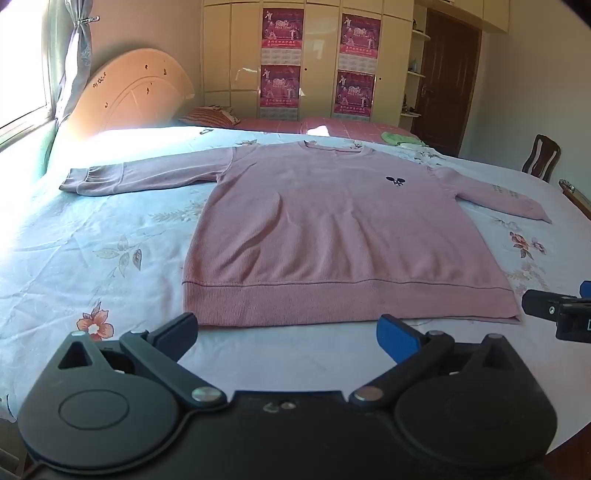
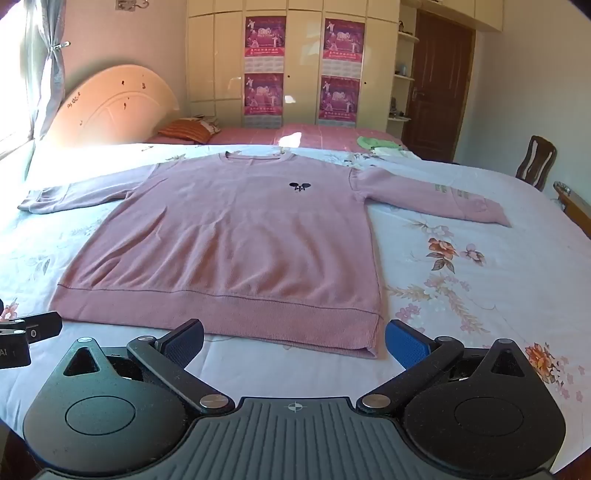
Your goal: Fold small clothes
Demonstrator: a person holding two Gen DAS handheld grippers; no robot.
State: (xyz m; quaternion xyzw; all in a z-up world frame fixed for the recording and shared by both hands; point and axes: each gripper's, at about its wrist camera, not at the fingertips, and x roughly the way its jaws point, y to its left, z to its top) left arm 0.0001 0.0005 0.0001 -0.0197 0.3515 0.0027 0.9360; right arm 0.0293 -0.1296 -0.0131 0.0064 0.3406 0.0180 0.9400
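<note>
Both spread wide and empty: left gripper (image 1: 288, 332), right gripper (image 2: 294, 341). Poised short of pink sweater (image 1: 332, 229) hem at twelve o'clock, probably for pinching; laid flat, sleeves out, ready for folding

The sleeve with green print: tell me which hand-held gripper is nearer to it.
Right. The right hand-held gripper hovers open off the hem's corner on the same side as the printed sleeve. The left hand-held gripper hovers open off the hem's other end, farther away.

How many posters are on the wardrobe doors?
4: upper left, lower left, upper right, lower right, on the wardrobe. None seems hidden.
</note>
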